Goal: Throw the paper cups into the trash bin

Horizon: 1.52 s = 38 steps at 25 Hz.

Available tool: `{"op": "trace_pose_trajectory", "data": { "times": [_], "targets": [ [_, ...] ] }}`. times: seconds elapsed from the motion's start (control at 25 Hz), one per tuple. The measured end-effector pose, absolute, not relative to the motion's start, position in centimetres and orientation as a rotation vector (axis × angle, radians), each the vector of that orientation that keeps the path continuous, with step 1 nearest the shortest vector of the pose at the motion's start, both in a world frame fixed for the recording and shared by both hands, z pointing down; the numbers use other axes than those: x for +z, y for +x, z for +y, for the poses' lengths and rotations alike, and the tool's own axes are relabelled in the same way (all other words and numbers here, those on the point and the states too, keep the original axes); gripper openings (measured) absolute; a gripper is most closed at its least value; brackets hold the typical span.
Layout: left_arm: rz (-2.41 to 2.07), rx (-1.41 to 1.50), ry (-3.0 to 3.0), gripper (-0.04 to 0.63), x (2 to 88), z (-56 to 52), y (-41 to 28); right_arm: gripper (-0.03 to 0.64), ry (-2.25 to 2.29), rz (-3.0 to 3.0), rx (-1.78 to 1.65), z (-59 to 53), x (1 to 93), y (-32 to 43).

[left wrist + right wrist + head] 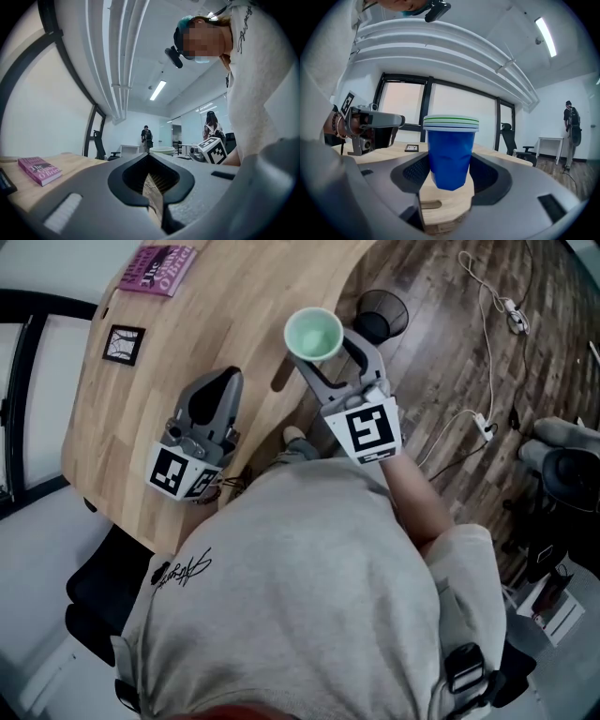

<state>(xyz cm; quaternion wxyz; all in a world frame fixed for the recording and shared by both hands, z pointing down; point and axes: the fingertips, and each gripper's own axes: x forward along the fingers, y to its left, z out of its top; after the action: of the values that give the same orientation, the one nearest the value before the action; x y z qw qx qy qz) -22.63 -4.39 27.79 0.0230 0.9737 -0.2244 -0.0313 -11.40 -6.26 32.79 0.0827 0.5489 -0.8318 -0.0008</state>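
Note:
A stack of blue paper cups with white and green rims (314, 334) (450, 150) is held upright by my right gripper (321, 354) (450, 180), which is shut on it at the table's right edge. The inside of the top cup looks pale green from above. A black mesh trash bin (389, 306) stands on the wooden floor just beyond and right of the cups. My left gripper (227, 381) (154, 190) hovers over the wooden table (216, 306) left of the cups, jaws together with nothing between them.
A pink book (157, 268) (40, 169) and a small black-framed card (124, 343) (411, 148) lie on the table's far left. Cables and a power strip (483, 423) trail over the floor at right. A black chair (94, 601) stands at the lower left. People stand far off.

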Motion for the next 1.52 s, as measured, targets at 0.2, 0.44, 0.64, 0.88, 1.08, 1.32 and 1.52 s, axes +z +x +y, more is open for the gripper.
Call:
{"op": "trace_pose_trajectory", "data": {
  "times": [0.2,0.44,0.64,0.88,1.08,1.32,1.52],
  "targets": [
    [-0.685,-0.082,3.035,0.003,27.4,-4.2,-18.1,0.268,1.652,-2.461,0.002,-5.7,32.7,-5.9],
    [-0.68,-0.077,3.046,0.003,26.9,-4.3,-13.1,0.268,1.66,-2.457,0.015,-5.3,32.2,-0.8],
    [-0.652,-0.071,3.063,0.003,26.8,-4.7,-9.0,0.268,1.679,-2.462,-0.001,-5.5,31.5,2.9],
    [-0.628,-0.091,3.081,0.003,26.1,-4.9,-3.6,0.268,1.711,-2.464,0.004,-5.5,30.5,7.8],
    [-0.634,-0.088,3.08,0.003,26.2,-4.2,0.1,0.268,1.715,-2.47,-0.001,-4.8,30.1,11.6],
    [-0.68,-0.095,3.067,0.003,26.6,-3.3,3.4,0.267,1.703,-2.479,0.0,-3.8,30.1,15.3],
    [-0.688,-0.094,3.063,0.003,26.9,-2.1,5.7,0.267,1.704,-2.489,0.002,-2.9,30.1,17.6]
  ]
}}
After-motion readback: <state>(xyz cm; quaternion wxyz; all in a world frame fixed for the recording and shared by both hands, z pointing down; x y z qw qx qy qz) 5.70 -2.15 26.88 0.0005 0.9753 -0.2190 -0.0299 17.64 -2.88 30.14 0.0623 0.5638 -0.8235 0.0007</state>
